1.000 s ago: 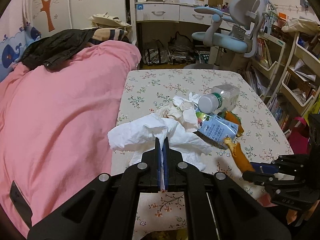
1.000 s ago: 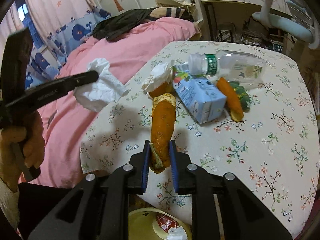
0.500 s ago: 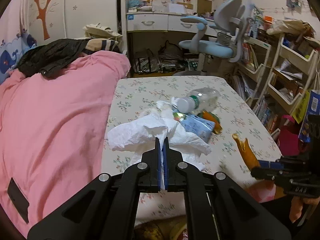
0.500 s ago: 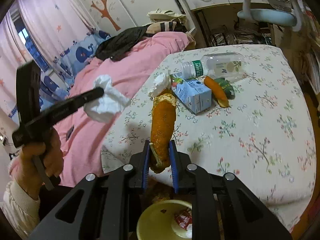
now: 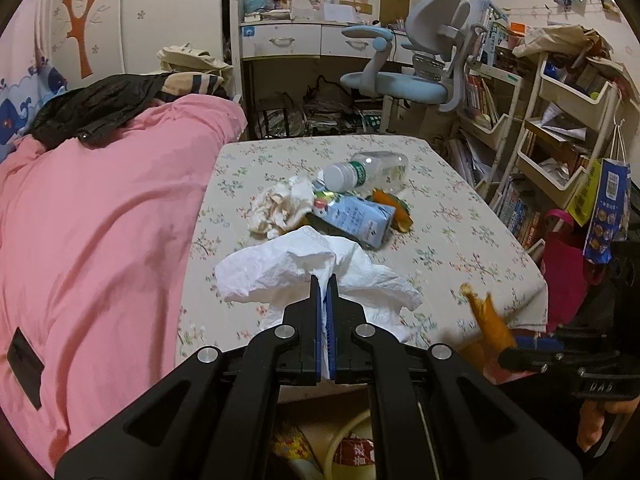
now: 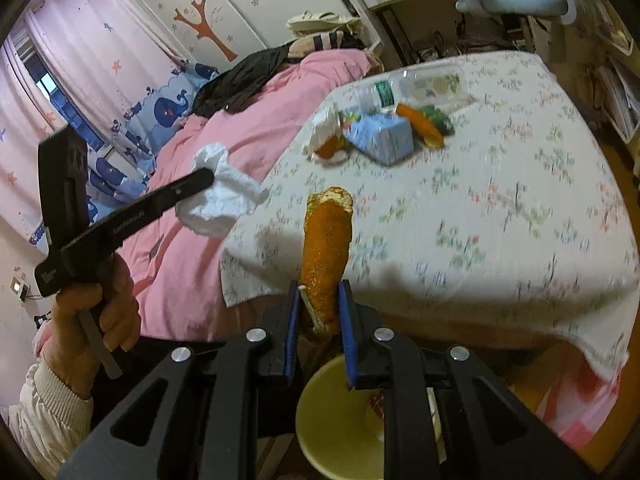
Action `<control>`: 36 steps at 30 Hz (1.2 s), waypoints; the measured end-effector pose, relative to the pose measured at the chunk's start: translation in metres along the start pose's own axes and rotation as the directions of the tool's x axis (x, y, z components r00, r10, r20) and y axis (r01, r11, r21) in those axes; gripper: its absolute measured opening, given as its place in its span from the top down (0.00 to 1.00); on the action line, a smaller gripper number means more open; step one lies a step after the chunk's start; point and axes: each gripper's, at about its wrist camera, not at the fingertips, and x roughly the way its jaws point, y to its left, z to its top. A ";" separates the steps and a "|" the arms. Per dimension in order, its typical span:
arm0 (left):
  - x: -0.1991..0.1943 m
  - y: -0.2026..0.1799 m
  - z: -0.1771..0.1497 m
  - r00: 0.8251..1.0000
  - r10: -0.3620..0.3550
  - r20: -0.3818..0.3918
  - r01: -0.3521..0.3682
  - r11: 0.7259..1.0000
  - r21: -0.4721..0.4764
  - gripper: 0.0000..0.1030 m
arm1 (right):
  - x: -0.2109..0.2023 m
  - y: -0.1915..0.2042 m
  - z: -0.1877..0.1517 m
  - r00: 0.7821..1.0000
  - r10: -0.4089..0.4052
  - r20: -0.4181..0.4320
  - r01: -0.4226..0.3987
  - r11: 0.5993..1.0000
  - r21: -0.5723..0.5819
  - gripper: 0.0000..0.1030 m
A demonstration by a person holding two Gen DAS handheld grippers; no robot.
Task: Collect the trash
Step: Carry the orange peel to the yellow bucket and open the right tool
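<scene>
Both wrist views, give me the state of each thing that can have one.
left gripper: shut on white crumpled tissue, lifted.
right gripper: shut on orange peel strip, above yellow bin.
clear plastic bottle: capped, lying on its side.
blue drink carton: lying flat.

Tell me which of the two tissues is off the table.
The smooth white tissue, pinched in the left hand-held gripper and held in the air. The other, a crumpled tissue, lies on the table beside the blue carton.
</scene>
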 end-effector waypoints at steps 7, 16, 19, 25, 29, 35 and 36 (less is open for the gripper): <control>-0.009 -0.011 -0.016 1.000 -0.020 -0.004 0.020 1.000 0.001 0.97 | 0.005 0.008 -0.029 0.998 -0.004 -0.059 0.004 1.000 0.000 0.81; -0.016 -0.023 -0.035 0.999 -0.041 -0.016 0.041 0.999 -0.003 0.97 | 0.013 0.014 -0.058 0.991 -0.022 -0.135 0.023 1.000 0.001 0.81; -0.018 -0.027 -0.041 0.999 -0.044 -0.020 0.044 0.999 0.000 0.97 | 0.017 0.017 -0.066 0.985 -0.040 -0.168 0.039 0.999 -0.011 0.81; -0.021 -0.034 -0.052 0.999 -0.041 -0.026 0.041 0.999 0.014 0.97 | 0.017 0.018 -0.077 0.978 -0.056 -0.202 0.054 0.998 -0.016 0.81; -0.025 -0.038 -0.058 0.999 -0.041 -0.027 0.042 0.999 0.025 0.97 | 0.021 0.017 -0.084 0.969 -0.070 -0.239 0.068 0.998 -0.017 0.81; -0.028 -0.043 -0.065 0.999 -0.042 -0.033 0.043 0.998 0.036 0.97 | 0.030 0.017 -0.095 0.951 -0.099 -0.294 0.095 0.995 -0.025 0.78; -0.028 -0.044 -0.066 0.999 -0.043 -0.034 0.044 0.998 0.038 0.97 | 0.031 0.016 -0.095 0.948 -0.100 -0.302 0.098 0.995 -0.022 0.78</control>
